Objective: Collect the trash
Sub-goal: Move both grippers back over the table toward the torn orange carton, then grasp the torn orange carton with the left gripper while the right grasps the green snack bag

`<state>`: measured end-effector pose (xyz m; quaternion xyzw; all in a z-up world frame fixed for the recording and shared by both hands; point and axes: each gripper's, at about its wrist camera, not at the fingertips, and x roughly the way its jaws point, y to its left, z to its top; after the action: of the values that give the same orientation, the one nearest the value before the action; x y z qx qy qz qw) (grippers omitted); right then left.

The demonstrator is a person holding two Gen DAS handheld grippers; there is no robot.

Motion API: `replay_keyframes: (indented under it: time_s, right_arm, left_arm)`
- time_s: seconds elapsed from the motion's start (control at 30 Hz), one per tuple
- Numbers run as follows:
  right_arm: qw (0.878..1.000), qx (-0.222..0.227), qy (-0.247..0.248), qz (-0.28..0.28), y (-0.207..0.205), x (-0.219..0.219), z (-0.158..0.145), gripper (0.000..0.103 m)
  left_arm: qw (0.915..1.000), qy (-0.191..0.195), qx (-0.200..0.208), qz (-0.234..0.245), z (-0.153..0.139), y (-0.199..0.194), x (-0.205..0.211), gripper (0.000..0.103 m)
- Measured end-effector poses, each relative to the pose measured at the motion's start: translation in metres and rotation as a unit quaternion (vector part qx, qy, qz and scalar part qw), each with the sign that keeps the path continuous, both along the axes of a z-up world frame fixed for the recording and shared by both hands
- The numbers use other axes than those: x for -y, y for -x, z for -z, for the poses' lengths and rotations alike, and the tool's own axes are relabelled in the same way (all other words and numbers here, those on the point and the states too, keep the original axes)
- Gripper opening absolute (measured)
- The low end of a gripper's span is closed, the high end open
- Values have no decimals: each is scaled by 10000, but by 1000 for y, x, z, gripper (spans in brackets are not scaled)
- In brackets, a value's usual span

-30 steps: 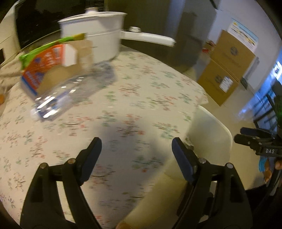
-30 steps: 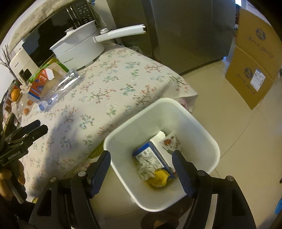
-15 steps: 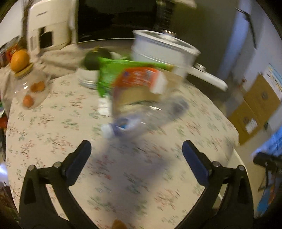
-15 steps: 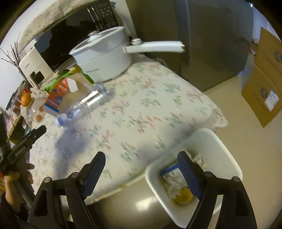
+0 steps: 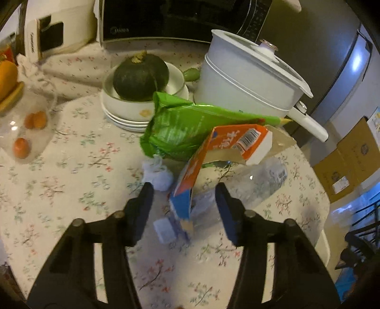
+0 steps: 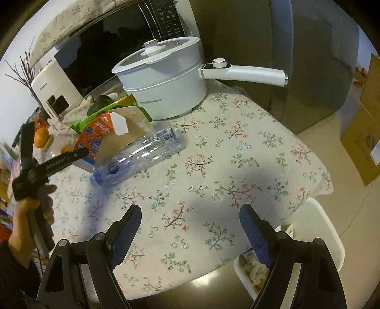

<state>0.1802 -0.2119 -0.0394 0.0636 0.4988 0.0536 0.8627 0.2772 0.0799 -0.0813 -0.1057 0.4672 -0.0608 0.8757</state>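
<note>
An opened orange and blue carton (image 5: 213, 154) leans over a clear plastic bottle (image 5: 239, 190) lying on the floral table (image 5: 71, 190). A green bag (image 5: 185, 126) lies behind them and a crumpled white tissue (image 5: 158, 174) beside them. My left gripper (image 5: 182, 204) is open, its jaws on either side of the carton's lower end and the bottle's cap end. My right gripper (image 6: 190, 228) is open and empty above the table's near edge. The carton (image 6: 95, 135), the bottle (image 6: 140, 154) and the left gripper (image 6: 40, 171) show in the right wrist view. A white bin (image 6: 315, 240) with trash stands below the table edge.
A white lidded pot (image 5: 247, 78) with a long handle stands behind the trash. A dark squash (image 5: 140, 76) sits in stacked white dishes. A microwave (image 5: 180, 19) is at the back. Cardboard boxes (image 5: 351, 156) stand on the floor to the right. Oranges (image 5: 30, 121) lie at the left.
My left gripper has swung toward the trash pile and closed in until its jaws flank the carton and bottle. My right gripper has risen from over the bin to above the table.
</note>
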Motion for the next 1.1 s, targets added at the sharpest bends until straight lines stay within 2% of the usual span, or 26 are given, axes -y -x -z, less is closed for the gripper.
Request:
replay_keyframes:
  time_s: [0.03,0.1,0.17,0.27,0.4,0.6,0.83,0.93,1.1]
  right_arm:
    - [10000,-19,2,12,-1,1,1,86]
    - [10000,-62,-3,45,-3,4,4,86]
    - [9999,-96,8,78,-4,7,6,86]
    - [9998,-117,73,115,-4,10,9,86]
    - [9997,-167,83,127,-1,12,12,86]
    - [9996,-259,43,71,4,10,17,86]
    - [9994,-328,117,8,5,-2,26,86]
    - [9993,-370,33,-6,5,-10,31,86]
    - [9991,-399,-90,-134,9,-29,36,86]
  left_arm:
    - [10000,67,-6,2,3,-2,0,48]
    - [9998,209,-51,-8,5,-4,-1,25]
    - [9994,332,-113,-33,6,-2,-2,16]
    - [9989,407,-238,-12,3,8,-1,11]
    - [9992,387,-77,30,-8,33,0,7]
    - [9974,671,207,-166,-34,75,-11,4]
    - [9947,485,797,-428,-72,129,-26,4]
    - [9931,337,944,-616,-77,145,-37,4]
    - [9912,298,949,-873,-72,158,-63,4]
